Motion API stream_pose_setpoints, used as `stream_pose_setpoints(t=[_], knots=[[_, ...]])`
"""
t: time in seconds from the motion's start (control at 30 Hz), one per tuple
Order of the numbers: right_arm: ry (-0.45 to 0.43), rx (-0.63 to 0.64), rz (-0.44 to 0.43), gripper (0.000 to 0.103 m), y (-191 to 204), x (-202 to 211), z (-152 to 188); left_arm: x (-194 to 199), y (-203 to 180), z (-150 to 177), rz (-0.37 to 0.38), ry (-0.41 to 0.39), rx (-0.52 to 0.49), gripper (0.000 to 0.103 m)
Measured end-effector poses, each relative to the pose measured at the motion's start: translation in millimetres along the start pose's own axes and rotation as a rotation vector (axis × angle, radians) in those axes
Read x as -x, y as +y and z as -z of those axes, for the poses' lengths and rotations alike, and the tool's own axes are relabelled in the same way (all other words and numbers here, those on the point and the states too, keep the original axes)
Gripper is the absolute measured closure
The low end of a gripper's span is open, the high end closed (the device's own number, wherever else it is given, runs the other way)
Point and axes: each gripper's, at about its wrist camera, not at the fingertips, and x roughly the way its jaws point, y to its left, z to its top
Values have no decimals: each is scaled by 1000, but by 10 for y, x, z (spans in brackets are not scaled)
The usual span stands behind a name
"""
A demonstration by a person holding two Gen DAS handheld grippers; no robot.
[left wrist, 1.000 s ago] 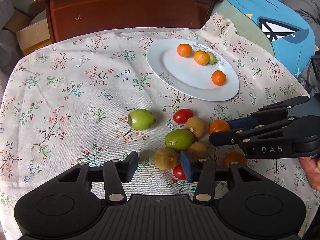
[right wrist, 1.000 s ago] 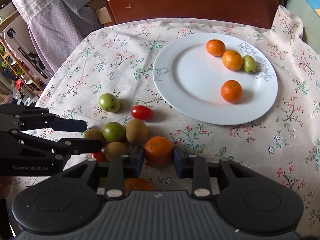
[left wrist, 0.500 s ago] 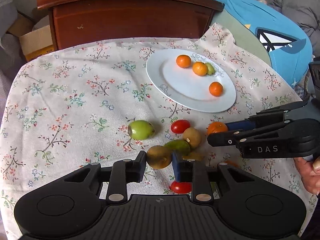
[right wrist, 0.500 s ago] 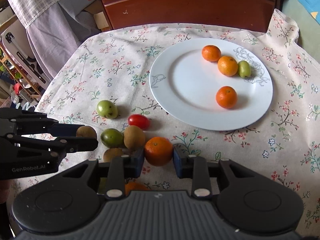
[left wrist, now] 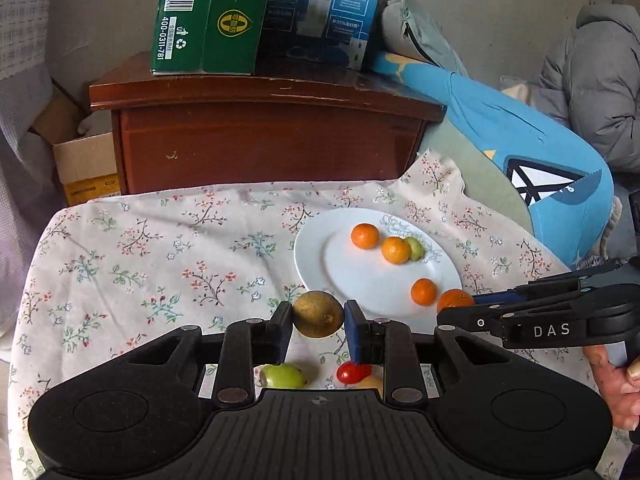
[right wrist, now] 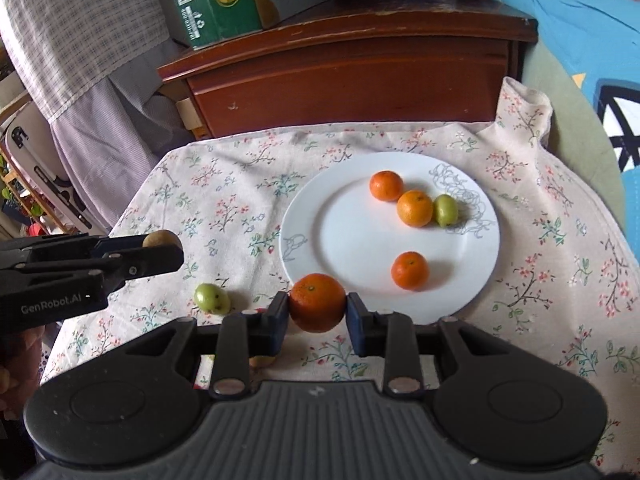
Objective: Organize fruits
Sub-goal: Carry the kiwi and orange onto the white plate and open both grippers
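Observation:
My left gripper (left wrist: 318, 320) is shut on a brown kiwi (left wrist: 318, 313), held above the floral cloth just left of the white plate (left wrist: 320, 256). My right gripper (right wrist: 317, 312) is shut on an orange (right wrist: 317, 302) at the plate's (right wrist: 304, 216) near rim. On the plate lie three small oranges (right wrist: 386, 185) and a small green fruit (right wrist: 445, 210). A green fruit (left wrist: 284, 376), a red tomato (left wrist: 352, 372) and another fruit lie on the cloth below my left fingers, partly hidden. The right view shows the left gripper (right wrist: 160, 248) with the kiwi (right wrist: 160, 238) at left.
A dark wooden cabinet (left wrist: 268, 136) stands behind the table with green and blue cartons (left wrist: 208, 16) on top. A blue cushion (left wrist: 520, 152) and grey jacket lie at the right. A cardboard box (left wrist: 84, 168) sits at the left. A green fruit (right wrist: 212, 298) rests on the cloth.
The left gripper closed on the kiwi and lifted it off the cloth. The right gripper rose with the orange toward the plate. Both views tilted up, showing the cabinet top.

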Motion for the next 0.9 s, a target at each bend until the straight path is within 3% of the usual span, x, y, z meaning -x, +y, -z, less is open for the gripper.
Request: stream_pose_setpoints(t=[0.4, 0.9], knots=[[56, -122, 62, 73, -177, -196, 6, -398, -17, 0, 78, 38, 75, 78], [47, -189, 98, 72, -286, -386, -3, -946, -83, -74, 120, 76, 123, 77]])
